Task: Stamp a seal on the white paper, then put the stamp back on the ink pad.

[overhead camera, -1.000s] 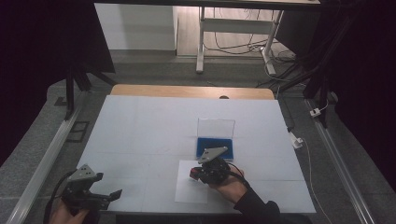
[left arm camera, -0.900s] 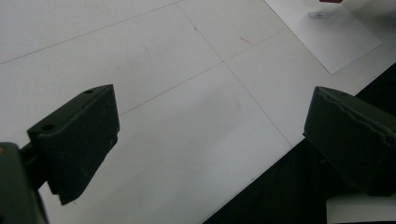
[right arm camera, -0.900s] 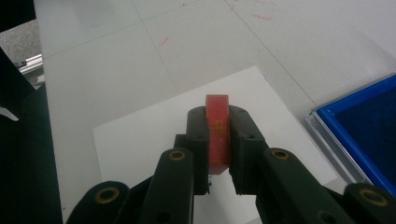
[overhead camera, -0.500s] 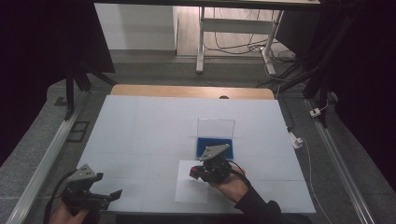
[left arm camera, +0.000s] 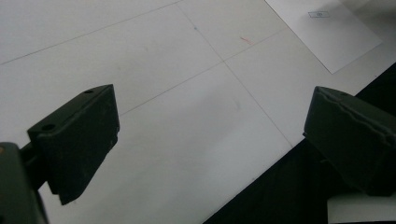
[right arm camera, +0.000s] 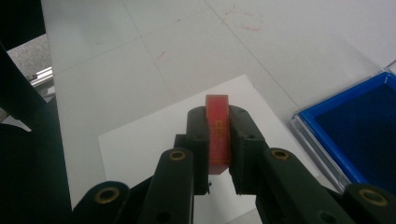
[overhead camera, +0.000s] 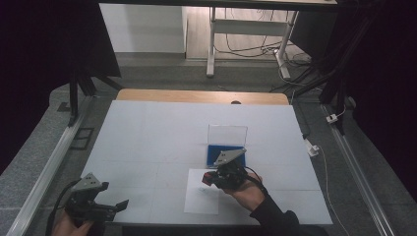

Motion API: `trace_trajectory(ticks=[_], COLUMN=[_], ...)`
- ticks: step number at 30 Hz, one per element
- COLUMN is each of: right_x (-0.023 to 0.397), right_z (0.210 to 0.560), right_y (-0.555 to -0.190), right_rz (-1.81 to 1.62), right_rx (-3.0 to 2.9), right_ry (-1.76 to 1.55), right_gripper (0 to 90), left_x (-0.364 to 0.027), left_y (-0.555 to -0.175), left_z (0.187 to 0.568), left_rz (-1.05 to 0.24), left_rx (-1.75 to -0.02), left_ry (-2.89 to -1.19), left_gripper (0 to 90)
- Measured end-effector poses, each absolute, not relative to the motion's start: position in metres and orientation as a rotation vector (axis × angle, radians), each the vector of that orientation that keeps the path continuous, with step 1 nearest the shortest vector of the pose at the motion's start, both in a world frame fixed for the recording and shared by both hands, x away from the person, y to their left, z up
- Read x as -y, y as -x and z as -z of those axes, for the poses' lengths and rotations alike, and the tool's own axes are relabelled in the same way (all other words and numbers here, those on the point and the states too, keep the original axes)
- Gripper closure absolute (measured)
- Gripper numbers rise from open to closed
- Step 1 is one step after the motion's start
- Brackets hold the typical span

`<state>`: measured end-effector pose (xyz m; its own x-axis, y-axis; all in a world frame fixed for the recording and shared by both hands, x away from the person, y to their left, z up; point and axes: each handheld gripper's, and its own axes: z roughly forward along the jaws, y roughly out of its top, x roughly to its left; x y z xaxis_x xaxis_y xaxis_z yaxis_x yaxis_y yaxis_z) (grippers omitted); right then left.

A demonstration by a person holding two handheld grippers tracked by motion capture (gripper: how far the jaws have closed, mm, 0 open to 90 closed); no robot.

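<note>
White table (overhead camera: 147,142) fronts dark room with cables (overhead camera: 241,46).

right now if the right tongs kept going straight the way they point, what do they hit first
Probably the white sheet of paper. The right tongs, shut on a red block, angle down over it, with bare table beyond. The blue tray lies off to one side. Height above the paper is unclear.

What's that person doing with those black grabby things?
A person holds a gripper in each hand. The right gripper has its jaws shut on a small red block, held above a white sheet of paper beside an open blue box. The left gripper waits open near the table's edge.
</note>
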<state>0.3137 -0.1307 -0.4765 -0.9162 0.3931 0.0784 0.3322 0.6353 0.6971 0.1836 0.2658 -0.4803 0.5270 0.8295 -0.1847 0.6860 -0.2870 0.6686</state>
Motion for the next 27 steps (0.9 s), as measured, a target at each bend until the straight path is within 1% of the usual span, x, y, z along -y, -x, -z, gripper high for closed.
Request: trace_trajectory(ticks=[13, 27], right_x=[0.144, 0.164], right_z=[0.472, 0.462], right_y=[-0.324, -0.339], right_rz=[-1.167, -1.176], right_rx=[-2.717, -2.625], right_ry=[-0.661, -0.780], right_gripper=[79.1, 79.2], left_x=[-0.266, -0.265], left_y=[-0.184, -0.184], left_z=[0.480, 0.480], left_rz=[-0.259, -0.257], left_rx=[-1.227, -1.227], left_ry=[-2.054, -2.056], left_gripper=[3.8, 3.9])
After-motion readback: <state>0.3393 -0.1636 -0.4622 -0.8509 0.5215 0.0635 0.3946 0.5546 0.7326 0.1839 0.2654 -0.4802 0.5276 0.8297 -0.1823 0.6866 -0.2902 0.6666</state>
